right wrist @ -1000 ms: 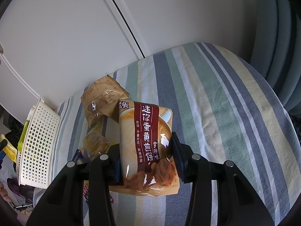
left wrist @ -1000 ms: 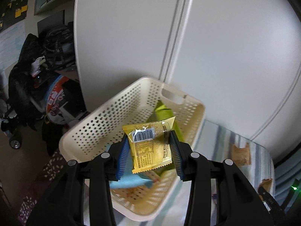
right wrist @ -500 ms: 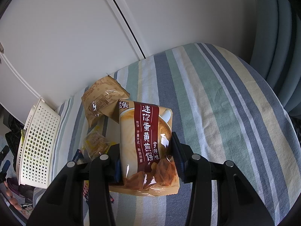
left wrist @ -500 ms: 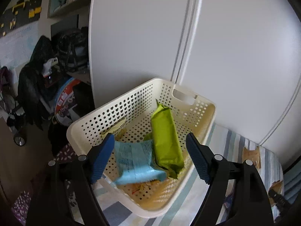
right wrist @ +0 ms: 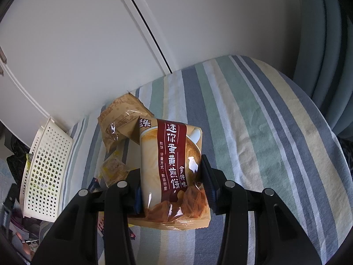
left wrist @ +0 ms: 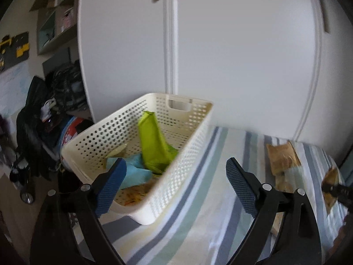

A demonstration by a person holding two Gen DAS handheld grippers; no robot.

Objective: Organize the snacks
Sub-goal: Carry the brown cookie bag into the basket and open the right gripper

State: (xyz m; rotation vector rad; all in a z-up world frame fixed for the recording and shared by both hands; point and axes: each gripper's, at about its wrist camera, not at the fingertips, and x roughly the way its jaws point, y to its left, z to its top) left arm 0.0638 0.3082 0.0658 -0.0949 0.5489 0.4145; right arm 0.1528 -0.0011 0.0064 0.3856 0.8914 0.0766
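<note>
- Basket lies off to my right gripper's left, well apart across the striped surface.
- My right jaws are clamped on the egg-biscuit packet, long axis upright between them.
- My left gripper, nearer the basket, gapes wide and empty just beside its rim.

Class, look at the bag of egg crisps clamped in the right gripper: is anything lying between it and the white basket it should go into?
Yes. A brown packet and a small yellow snack lie on the striped cloth between the egg crisp bag and the basket. Carried above them, neither blocks it.
</note>
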